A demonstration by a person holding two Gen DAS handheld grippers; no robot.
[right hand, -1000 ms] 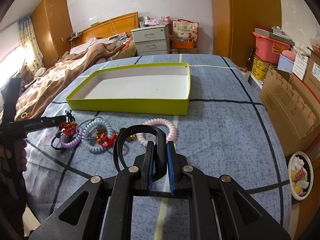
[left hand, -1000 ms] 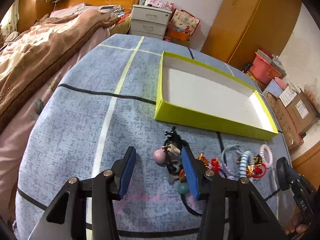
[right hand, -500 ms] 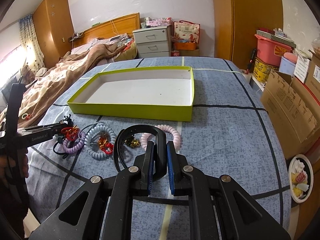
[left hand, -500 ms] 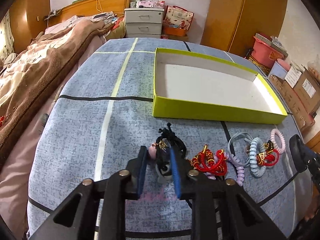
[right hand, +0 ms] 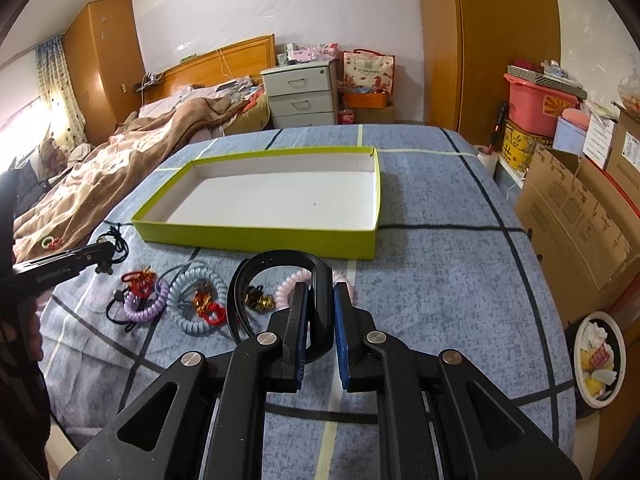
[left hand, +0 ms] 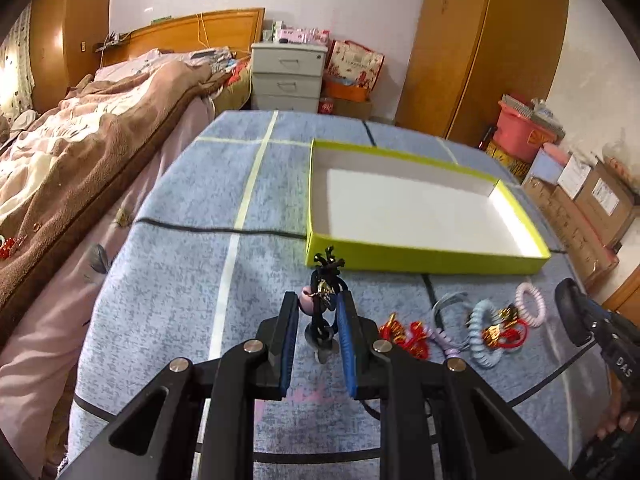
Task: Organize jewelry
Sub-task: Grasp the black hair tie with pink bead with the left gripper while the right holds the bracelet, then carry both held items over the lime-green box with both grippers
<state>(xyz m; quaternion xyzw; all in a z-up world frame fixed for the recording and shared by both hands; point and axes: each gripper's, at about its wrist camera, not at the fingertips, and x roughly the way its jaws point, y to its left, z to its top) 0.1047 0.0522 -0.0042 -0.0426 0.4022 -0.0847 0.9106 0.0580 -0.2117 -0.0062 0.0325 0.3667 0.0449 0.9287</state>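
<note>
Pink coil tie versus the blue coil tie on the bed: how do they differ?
The pink coil tie is smaller and pale pink; the blue coil tie is larger, with thicker coils, and light blue. The pink one lies by itself at the right end of the pile in the left wrist view; the blue one has a red and gold ornament lying against it. Both rest flat, ungripped.

The open box [right hand: 256, 236] sat on the bench [right hand: 440, 280], with the loose hair ties [right hand: 192, 300] spread in a row before its near wall. The bed [right hand: 120, 168] lay left of the bench, the drawer unit [right hand: 300, 94] behind it, cardboard boxes [right hand: 580, 216] to its right.
</note>
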